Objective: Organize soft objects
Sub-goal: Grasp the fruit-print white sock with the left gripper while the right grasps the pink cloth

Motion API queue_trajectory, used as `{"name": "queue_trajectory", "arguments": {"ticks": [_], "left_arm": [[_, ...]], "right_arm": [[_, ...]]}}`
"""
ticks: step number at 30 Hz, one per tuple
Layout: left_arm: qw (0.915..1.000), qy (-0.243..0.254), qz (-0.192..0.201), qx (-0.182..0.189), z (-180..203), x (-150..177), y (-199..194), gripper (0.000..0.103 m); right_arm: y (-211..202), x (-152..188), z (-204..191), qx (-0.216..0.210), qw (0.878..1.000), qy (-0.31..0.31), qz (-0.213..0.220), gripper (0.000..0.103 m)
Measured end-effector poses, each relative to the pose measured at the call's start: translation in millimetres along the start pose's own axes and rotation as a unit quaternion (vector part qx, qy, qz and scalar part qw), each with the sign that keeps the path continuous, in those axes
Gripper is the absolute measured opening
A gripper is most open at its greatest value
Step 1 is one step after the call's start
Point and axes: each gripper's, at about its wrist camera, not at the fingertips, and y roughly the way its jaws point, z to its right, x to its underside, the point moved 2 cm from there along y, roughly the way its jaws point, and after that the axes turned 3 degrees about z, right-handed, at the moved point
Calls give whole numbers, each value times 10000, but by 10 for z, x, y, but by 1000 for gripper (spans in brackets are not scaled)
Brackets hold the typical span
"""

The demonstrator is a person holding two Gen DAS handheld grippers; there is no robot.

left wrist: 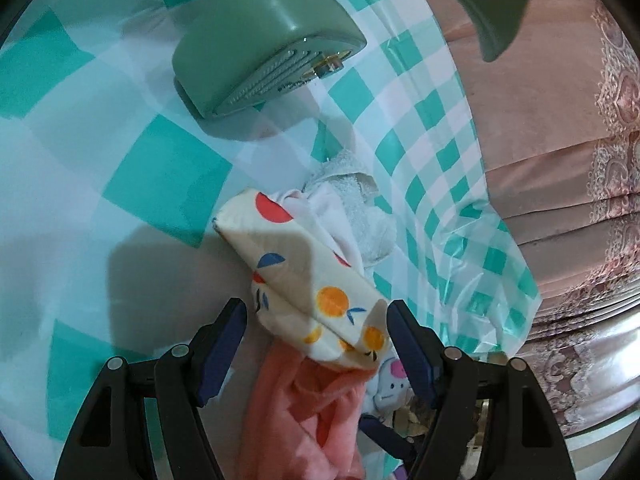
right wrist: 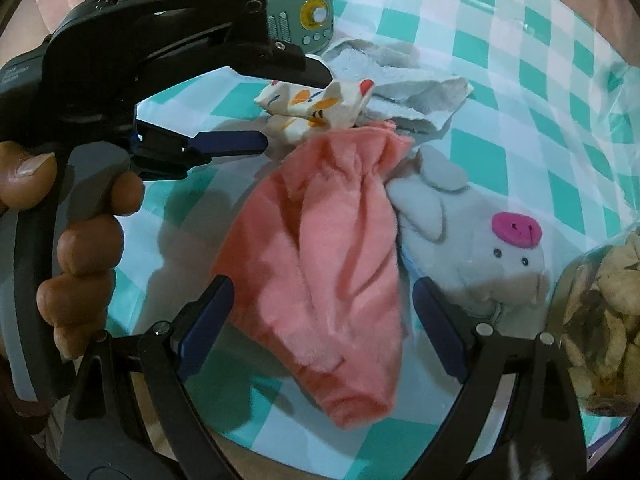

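Observation:
A folded cream cloth point(left wrist: 320, 288) with orange and red dots lies on the checked tablecloth. My left gripper point(left wrist: 316, 336) is open and straddles its near end; the right pad point(left wrist: 408, 344) sits close against the cloth's corner and the left pad point(left wrist: 224, 344) stands slightly apart. The right wrist view shows this left gripper point(right wrist: 292, 108), held by a hand point(right wrist: 84, 248), around the same cloth point(right wrist: 316, 108). My right gripper point(right wrist: 320, 320) is open over a pink plush pouch point(right wrist: 332, 264), its pads clear of the fabric. A grey pig plush point(right wrist: 480, 248) lies against the pouch's right side.
A white towel point(right wrist: 400, 80) is crumpled behind the dotted cloth. A green radio point(left wrist: 260, 48) stands further back on the tablecloth point(left wrist: 100, 200). A clear bag of snacks point(right wrist: 600, 320) sits at the right edge. Pink bedding point(left wrist: 560, 160) lies beyond the tablecloth.

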Motion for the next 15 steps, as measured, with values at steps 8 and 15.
{"name": "queue_trajectory", "arguments": {"ticks": [8,15], "left_arm": [[9997,262,4,20,-4,-40,70,28],[9986,452,282,60,17,-28,-48,8]], "right_arm": [[142,-58,22,-84,9998,163,-53,77],[84,-58,6,-77,9997,218,98,32]]}}
